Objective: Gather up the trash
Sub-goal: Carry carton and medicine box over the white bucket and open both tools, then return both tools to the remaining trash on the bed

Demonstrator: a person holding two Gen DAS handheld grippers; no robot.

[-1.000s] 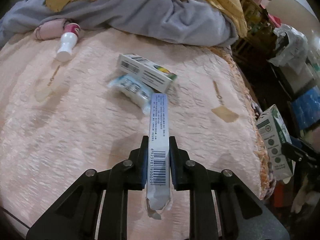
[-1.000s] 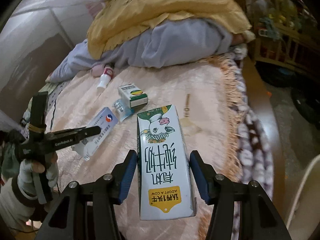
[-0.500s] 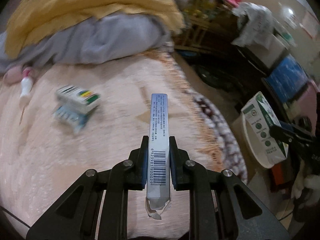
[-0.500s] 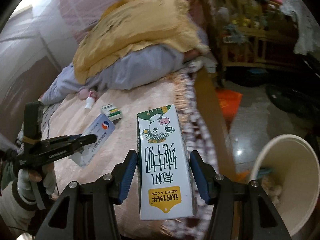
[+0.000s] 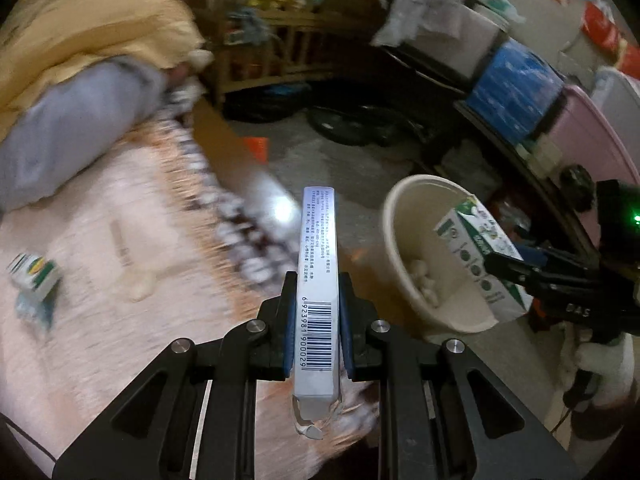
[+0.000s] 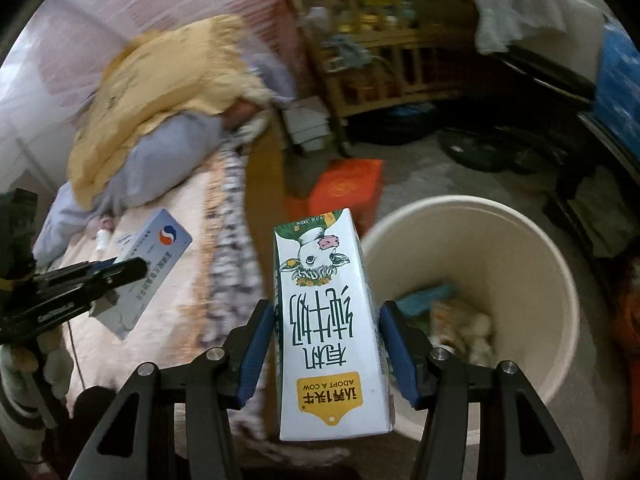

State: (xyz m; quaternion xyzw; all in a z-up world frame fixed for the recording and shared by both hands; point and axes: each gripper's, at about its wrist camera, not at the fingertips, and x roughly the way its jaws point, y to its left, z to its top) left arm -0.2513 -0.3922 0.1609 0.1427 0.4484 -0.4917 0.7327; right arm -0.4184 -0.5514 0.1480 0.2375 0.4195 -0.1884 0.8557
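Right wrist view shows our right hand-held gripper (image 6: 328, 344) clamped on the milk carton (image 6: 330, 320), just left of the bin (image 6: 552, 264).

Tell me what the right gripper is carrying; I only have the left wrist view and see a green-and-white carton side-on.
Observer: A white milk carton with a cartoon cow and a yellow "ADOPT A COW" label, clamped in the right gripper.
Operator: Anything in the bin besides white wads?
Observer: Yes, a teal-blue piece lies inside the cream round bin.
Operator: And the broad face of my box?
Observer: The slim grey-blue box in the left gripper carries a red-and-blue round logo.
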